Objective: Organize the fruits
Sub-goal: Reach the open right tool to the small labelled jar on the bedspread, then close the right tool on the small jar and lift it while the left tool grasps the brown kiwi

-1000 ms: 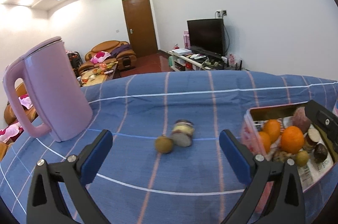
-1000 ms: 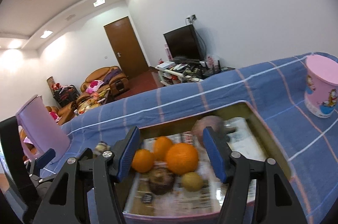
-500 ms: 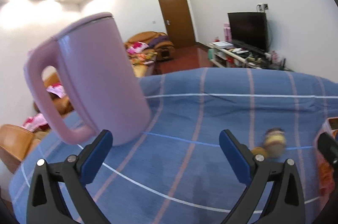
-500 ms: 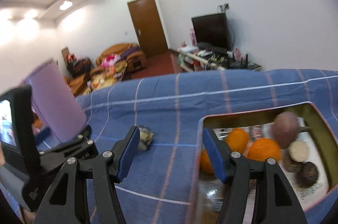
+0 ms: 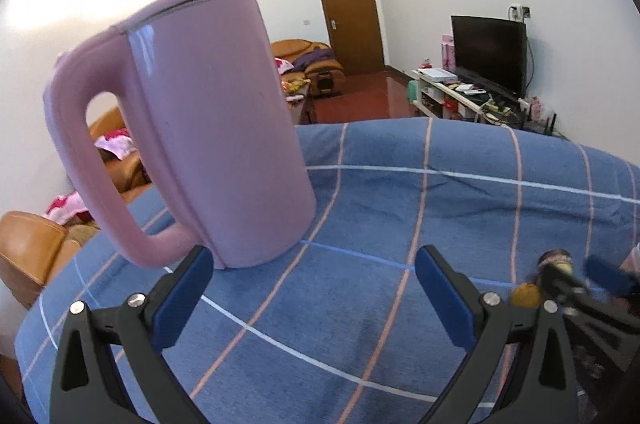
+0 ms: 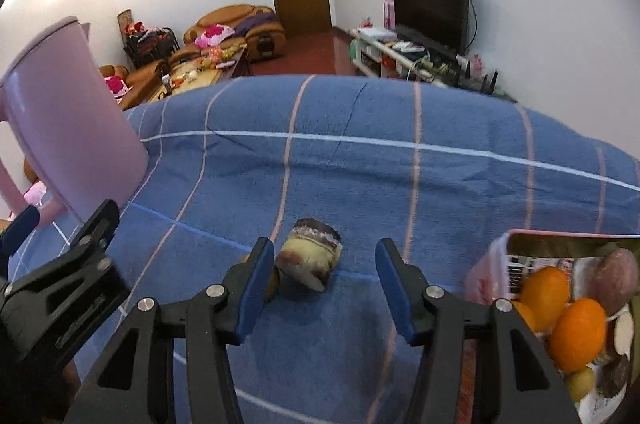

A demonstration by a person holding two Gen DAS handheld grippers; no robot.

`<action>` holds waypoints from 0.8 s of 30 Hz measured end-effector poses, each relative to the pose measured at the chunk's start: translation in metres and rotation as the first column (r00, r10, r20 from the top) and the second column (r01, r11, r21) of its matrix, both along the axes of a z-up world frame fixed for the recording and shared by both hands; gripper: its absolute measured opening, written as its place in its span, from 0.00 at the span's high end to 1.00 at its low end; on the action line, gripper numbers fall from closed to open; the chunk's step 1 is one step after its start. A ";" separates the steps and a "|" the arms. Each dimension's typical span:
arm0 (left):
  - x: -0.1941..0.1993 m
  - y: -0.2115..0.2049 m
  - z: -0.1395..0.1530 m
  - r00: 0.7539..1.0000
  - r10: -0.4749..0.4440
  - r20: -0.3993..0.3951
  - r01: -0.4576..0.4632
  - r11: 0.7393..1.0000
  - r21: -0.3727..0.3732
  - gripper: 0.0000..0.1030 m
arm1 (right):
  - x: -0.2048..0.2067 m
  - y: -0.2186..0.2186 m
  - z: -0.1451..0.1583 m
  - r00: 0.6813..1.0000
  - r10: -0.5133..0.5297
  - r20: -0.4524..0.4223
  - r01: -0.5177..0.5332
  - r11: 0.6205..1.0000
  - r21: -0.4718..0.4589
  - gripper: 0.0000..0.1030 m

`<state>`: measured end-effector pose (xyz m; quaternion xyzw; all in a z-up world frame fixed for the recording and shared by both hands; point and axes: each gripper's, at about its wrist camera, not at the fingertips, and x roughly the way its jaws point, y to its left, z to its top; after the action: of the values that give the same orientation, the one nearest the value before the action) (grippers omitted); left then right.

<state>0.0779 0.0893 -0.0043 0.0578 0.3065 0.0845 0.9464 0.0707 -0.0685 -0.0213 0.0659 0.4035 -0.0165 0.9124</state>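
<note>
A cut piece of pale fruit with a dark rind lies on the blue checked cloth, just ahead of my open, empty right gripper. A small yellow-brown fruit sits beside it, mostly hidden behind the left finger. The pink fruit box at the right holds oranges, a purple fruit and several others. My left gripper is open and empty, facing the pink kettle. The two loose fruits show at its far right.
The pink kettle stands at the table's left end. The left gripper's body is close on the right gripper's left. Beyond the table are sofas, a door and a TV stand.
The right gripper swung left from over the fruit box to the loose cut fruit. The left gripper swung left from the loose fruits to face the kettle.
</note>
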 end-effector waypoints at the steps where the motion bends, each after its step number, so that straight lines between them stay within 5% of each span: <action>1: 0.000 0.000 0.000 1.000 0.000 -0.005 0.000 1.000 -0.010 0.00 | 0.002 0.000 -0.003 1.000 0.005 -0.011 -0.005 1.000 0.016 0.46; 7: 0.003 0.003 -0.001 0.999 -0.013 -0.031 0.011 0.997 -0.079 0.00 | 0.021 -0.010 -0.012 0.998 -0.004 -0.057 0.015 0.984 0.179 0.47; 12: 0.003 0.003 -0.001 1.000 -0.011 -0.030 0.008 0.997 -0.080 0.00 | 0.015 -0.001 -0.010 0.997 0.042 -0.061 -0.034 0.990 0.134 0.50; 17: 0.003 0.004 0.000 1.000 -0.010 -0.029 0.007 0.996 -0.092 0.00 | 0.004 -0.008 -0.011 0.995 0.041 -0.088 -0.022 0.978 0.208 0.58; 21: 0.001 0.002 0.000 0.999 -0.031 -0.032 0.028 0.995 -0.094 0.00 | 0.000 -0.007 -0.009 0.997 0.039 -0.068 -0.024 0.979 0.205 0.58; 24: -0.001 -0.001 0.003 0.999 -0.051 -0.017 0.050 0.994 -0.097 0.00 | -0.019 -0.016 0.010 0.999 0.032 0.041 -0.042 0.967 0.251 0.58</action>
<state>0.0766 0.0881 -0.0010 0.0205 0.3177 0.0451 0.9469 0.0519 -0.0849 -0.0117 0.1737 0.3868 0.0530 0.9041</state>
